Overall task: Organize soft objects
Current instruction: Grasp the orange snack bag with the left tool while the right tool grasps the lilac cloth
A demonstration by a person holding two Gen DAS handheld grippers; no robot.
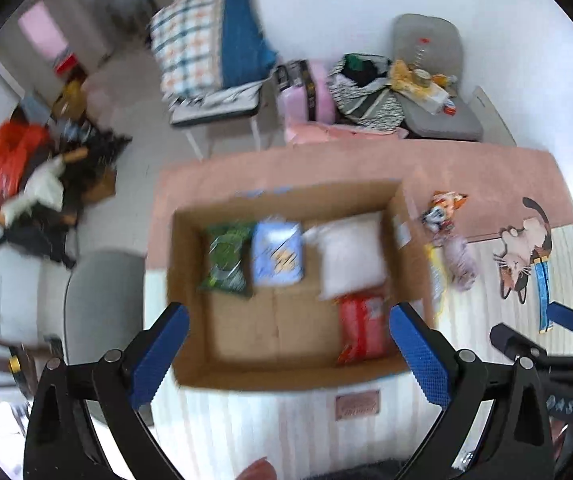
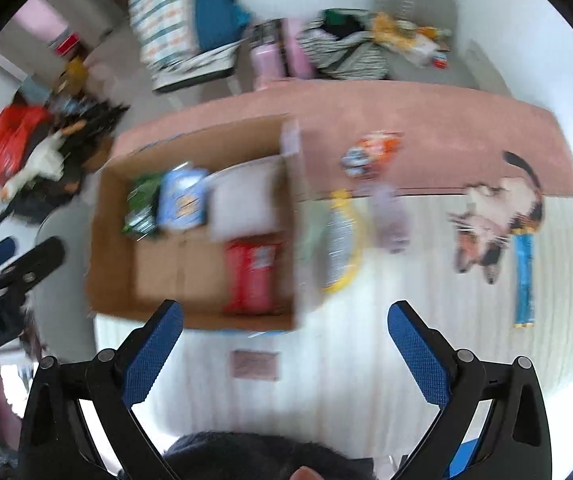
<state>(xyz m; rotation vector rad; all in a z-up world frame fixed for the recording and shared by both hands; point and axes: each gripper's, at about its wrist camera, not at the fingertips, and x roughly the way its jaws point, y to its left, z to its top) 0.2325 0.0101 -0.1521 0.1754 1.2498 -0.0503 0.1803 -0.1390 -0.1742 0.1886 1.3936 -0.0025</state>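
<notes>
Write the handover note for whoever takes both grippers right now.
Left gripper: open, empty, above the cardboard box.
Right gripper: open, empty, above the mat near the box's front right corner.
Done: green packet, blue packet, white pillow and red pack lie in the box.
Left: orange-and-blue packet, yellow-rimmed packet and pale purple soft item lie on the mat to the right of the box. Views are blurred, so verify items.

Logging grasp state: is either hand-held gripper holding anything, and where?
Nothing is held. The left hand-held gripper and right hand-held gripper are both open, above the cardboard box.
</notes>
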